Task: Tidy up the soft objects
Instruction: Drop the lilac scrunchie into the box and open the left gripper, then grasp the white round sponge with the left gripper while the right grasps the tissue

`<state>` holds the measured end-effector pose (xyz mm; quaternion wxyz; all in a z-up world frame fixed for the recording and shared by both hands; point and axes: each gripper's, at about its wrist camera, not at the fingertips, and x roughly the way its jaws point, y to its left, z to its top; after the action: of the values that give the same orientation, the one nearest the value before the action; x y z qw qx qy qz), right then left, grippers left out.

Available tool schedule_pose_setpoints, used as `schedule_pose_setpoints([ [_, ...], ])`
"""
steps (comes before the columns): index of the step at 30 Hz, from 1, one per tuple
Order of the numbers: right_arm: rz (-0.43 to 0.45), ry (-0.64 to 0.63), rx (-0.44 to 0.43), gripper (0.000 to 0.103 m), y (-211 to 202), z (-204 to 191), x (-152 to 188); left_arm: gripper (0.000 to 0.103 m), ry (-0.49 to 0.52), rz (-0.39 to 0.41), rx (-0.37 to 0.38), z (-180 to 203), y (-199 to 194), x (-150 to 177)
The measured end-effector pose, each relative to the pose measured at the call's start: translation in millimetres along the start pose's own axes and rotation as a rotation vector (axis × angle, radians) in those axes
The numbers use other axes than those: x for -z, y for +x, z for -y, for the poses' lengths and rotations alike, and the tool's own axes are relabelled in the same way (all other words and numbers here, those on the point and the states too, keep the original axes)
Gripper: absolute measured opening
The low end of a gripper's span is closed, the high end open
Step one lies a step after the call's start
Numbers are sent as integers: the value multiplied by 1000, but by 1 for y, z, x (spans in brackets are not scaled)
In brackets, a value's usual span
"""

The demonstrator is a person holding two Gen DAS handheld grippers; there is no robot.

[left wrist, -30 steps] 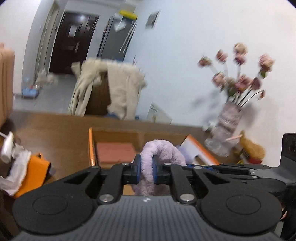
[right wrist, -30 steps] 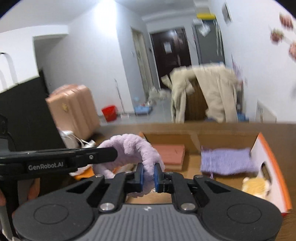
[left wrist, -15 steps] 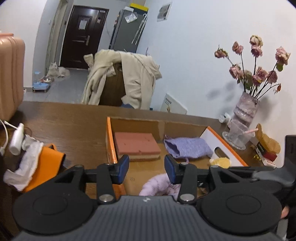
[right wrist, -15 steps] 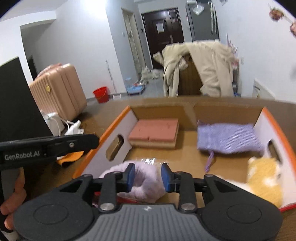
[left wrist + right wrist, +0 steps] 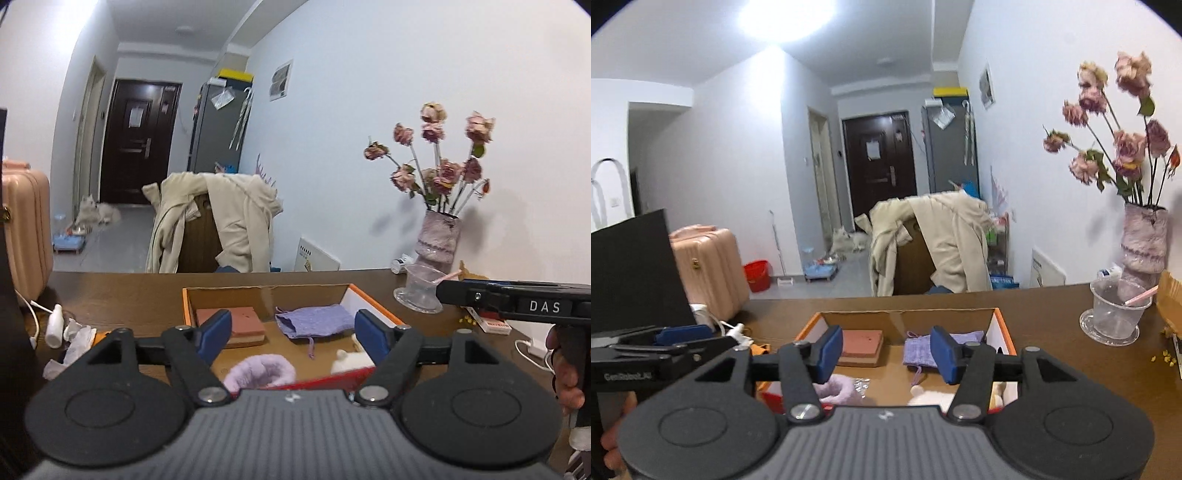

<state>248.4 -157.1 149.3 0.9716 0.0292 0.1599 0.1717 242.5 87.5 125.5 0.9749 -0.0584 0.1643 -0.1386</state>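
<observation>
Both grippers, left [image 5: 293,336] and right [image 5: 882,354], hold fingers spread above the fluffy lilac ring [image 5: 259,373] in the box [image 5: 373,301]

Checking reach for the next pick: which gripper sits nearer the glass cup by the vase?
Right. The right gripper hovers over the box with the glass cup beside it; the left gripper is farther left.

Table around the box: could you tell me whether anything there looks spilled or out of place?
Yes: small yellow crumbs lie scattered on the table right of the cardboard box, and crumpled white tissue lies to its left.
</observation>
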Motion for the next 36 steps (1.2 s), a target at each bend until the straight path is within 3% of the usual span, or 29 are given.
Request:
schedule_pose_setpoints([
  [4, 79, -66, 32, 64, -37, -17, 27, 88, 20, 77, -12, 16, -37, 28],
  [7, 111, -113, 68, 70, -60, -27, 61, 94, 26, 77, -16, 22, -60, 57],
  [11, 77, -75, 87, 70, -80, -32, 101, 96, -11, 27, -7, 24, -87, 96],
  [17, 3, -98, 100, 70, -107, -36, 152, 98, 27, -15, 10, 37, -105, 133],
  [27, 35, -65, 143, 70, -129, -35, 160, 99, 24, -22, 19, 44, -120, 144],
  [36, -48, -51, 188, 68, -103, -29, 171, 100, 37, -111, 99, 56, -77, 152],
])
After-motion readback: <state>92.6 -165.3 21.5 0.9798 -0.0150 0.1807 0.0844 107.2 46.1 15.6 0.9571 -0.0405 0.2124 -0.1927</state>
